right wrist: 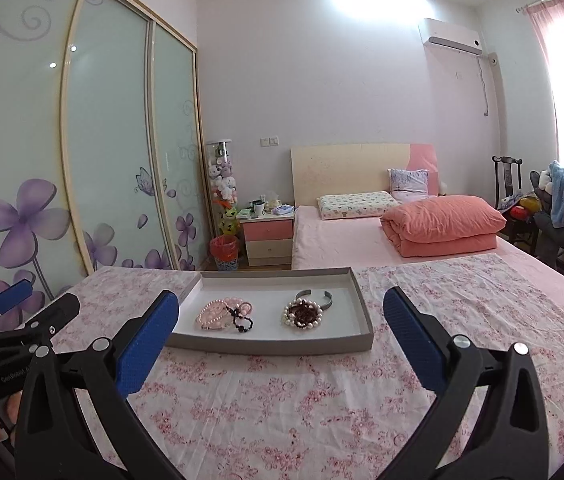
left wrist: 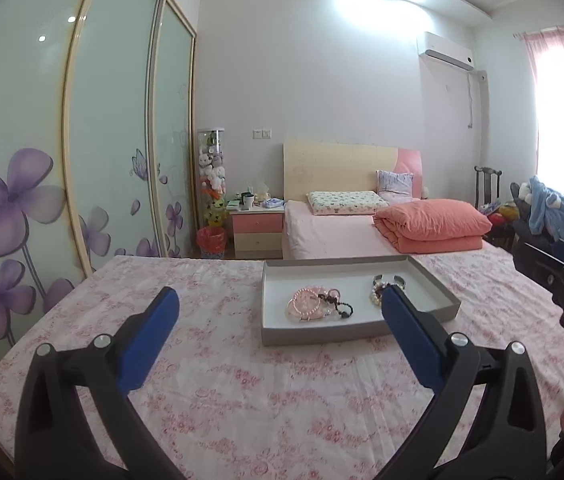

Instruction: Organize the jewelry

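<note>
A shallow grey tray [left wrist: 322,337] [right wrist: 274,347] sits on the floral cloth [right wrist: 282,408]. Its left half holds pink bead bracelets [left wrist: 305,305] [right wrist: 216,314] and a black bead bracelet [left wrist: 341,307] [right wrist: 243,322]. In the right half lie a pearl bracelet around dark beads [right wrist: 304,314] and a silver cuff [left wrist: 391,279] [right wrist: 316,296]. My left gripper [left wrist: 280,292] stands open in front of the tray, and its right finger hides part of the pearl bracelet. My right gripper [right wrist: 281,295] is also open and holds nothing, short of the tray's front wall.
The left gripper [right wrist: 40,300] shows at the left edge of the right wrist view, the right gripper [left wrist: 554,276] at the right edge of the left wrist view. Behind the table are a bed with an orange quilt [right wrist: 442,224], a nightstand [right wrist: 268,236] and wardrobe doors [right wrist: 114,140].
</note>
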`<state>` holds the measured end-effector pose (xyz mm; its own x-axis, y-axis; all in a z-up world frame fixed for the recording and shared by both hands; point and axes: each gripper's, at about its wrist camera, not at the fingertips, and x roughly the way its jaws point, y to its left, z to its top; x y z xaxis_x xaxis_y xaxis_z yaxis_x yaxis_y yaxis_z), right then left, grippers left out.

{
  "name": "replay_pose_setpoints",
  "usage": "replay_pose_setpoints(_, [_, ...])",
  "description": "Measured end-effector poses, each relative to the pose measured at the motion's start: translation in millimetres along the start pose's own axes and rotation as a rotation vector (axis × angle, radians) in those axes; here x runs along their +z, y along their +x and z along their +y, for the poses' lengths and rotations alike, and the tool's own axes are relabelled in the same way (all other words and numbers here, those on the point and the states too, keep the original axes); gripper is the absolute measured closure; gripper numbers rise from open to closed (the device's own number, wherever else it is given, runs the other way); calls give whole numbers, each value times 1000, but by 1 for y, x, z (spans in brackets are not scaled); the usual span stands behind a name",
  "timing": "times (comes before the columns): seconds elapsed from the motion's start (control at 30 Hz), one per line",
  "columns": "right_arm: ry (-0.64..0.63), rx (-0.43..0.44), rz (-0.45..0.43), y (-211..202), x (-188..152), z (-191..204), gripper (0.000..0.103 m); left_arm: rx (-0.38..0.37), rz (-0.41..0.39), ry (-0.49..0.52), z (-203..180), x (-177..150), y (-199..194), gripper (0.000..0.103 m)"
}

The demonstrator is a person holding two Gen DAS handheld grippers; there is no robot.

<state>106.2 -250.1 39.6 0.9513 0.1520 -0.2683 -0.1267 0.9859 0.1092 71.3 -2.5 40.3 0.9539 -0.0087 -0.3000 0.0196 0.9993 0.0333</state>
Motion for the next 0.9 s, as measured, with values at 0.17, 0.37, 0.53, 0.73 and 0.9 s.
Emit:
replay_pose_setpoints(0.17, [-8, -7, 12, 3, -16, 0, 2, -8, 8, 5, -5, -10, -3, 4])
replay_pose_setpoints(0.37, [10, -2, 30, 0, -30, -2, 2, -9, 17, -26, -1, -17, -3, 4])
replay_pose_setpoints(0.53, [32, 1, 29, -2, -32, -7, 2, -5, 20, -36, 0, -21, -2, 4])
replay_pose_setpoints(0.73, [16, 2, 30, -3, -33, -6, 2, -3, 29, -31, -2, -23, -1, 4])
replay_pose_setpoints(0.9, [12, 1, 44, 1, -35, -3, 2, -3, 33, -27, -3, -24, -1, 4])
